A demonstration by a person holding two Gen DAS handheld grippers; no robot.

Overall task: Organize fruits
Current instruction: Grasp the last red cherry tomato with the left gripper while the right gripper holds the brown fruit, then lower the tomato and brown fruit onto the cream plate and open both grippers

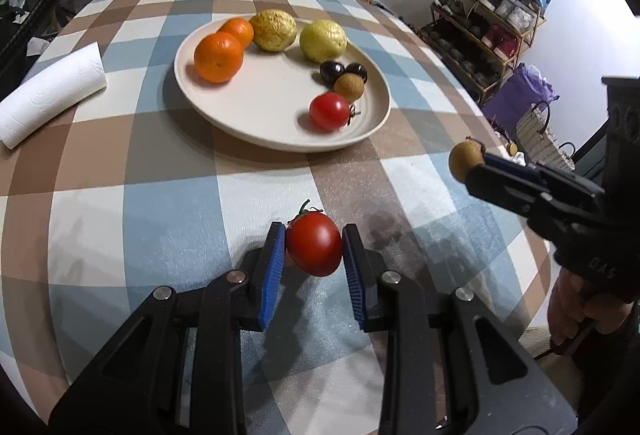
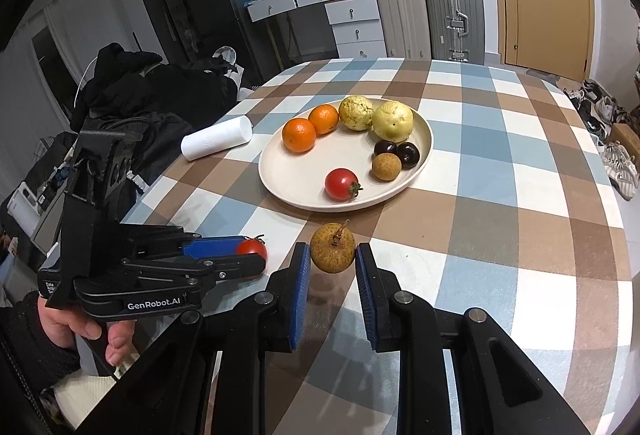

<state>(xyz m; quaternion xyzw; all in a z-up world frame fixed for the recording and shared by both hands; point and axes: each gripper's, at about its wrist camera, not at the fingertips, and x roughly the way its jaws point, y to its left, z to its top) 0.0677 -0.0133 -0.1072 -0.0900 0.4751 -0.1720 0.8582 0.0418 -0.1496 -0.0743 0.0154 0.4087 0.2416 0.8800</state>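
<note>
**Left wrist view: tomato and longan gripped, plate waits**

Nearest, the left gripper [image 1: 314,247] has its jaws clenched on a tomato [image 1: 314,243] over the tabletop's near edge. Beside it, the right gripper [image 2: 333,255] grasps a brown longan [image 2: 333,247]. Farther in, toward the tabletop's middle, the plate [image 1: 256,123] holds oranges, yellow fruits, dark plums, another longan and another tomato. Judging by this, both pickups are done; carrying each fruit beside its kind comes next. Whether the tomato touches the cloth is hidden.
</note>
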